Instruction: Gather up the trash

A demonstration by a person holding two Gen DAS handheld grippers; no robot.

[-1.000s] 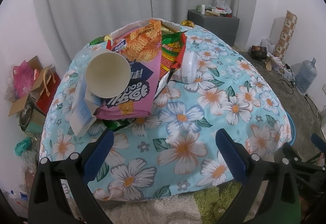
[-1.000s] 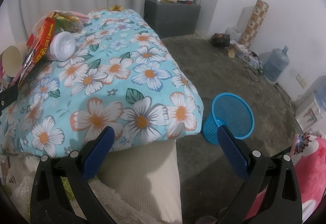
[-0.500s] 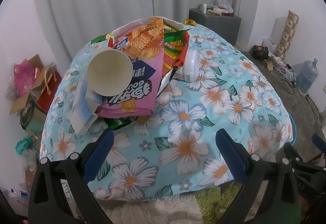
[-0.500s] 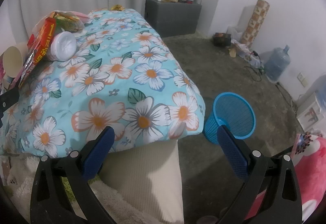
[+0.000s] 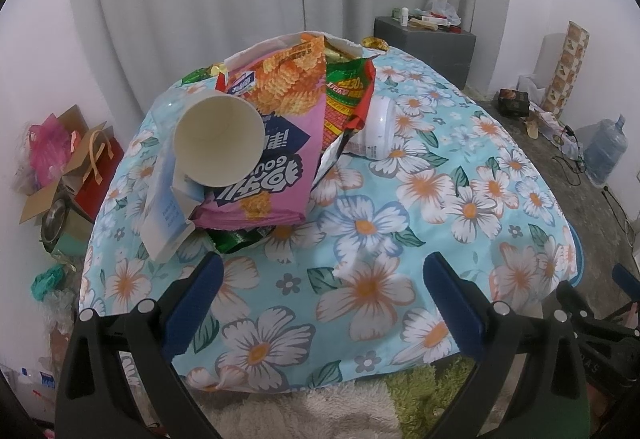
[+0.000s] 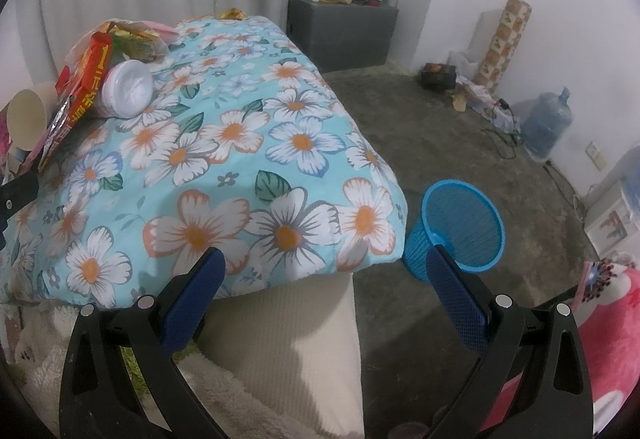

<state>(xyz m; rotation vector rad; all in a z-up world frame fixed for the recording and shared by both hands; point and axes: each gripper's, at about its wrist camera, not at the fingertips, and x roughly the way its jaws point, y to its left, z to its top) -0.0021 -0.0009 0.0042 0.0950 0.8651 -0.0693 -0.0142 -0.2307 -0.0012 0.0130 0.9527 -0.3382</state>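
A trash pile lies on the floral tablecloth (image 5: 360, 227): a paper cup (image 5: 219, 141) on its side, a pink snack bag (image 5: 272, 159), a red-green wrapper (image 5: 346, 99), a white carton (image 5: 164, 215) and a white tub (image 5: 376, 127). My left gripper (image 5: 323, 271) is open and empty, just short of the pile. My right gripper (image 6: 326, 271) is open and empty at the table's near corner. A blue mesh bin (image 6: 460, 227) stands on the floor by that corner. The tub (image 6: 126, 89) and cup (image 6: 26, 119) also show in the right wrist view.
A grey cabinet (image 6: 340, 31) with clutter stands by the curtain. A water jug (image 6: 546, 127) and cables lie at the right wall. Boxes and bags (image 5: 68, 167) sit left of the table. A pink plush (image 6: 608, 339) is at lower right. A shaggy rug (image 5: 320, 411) lies below.
Both grippers have drifted slightly forward toward the table; the pile and bin look a little nearer. Both stay open and empty.
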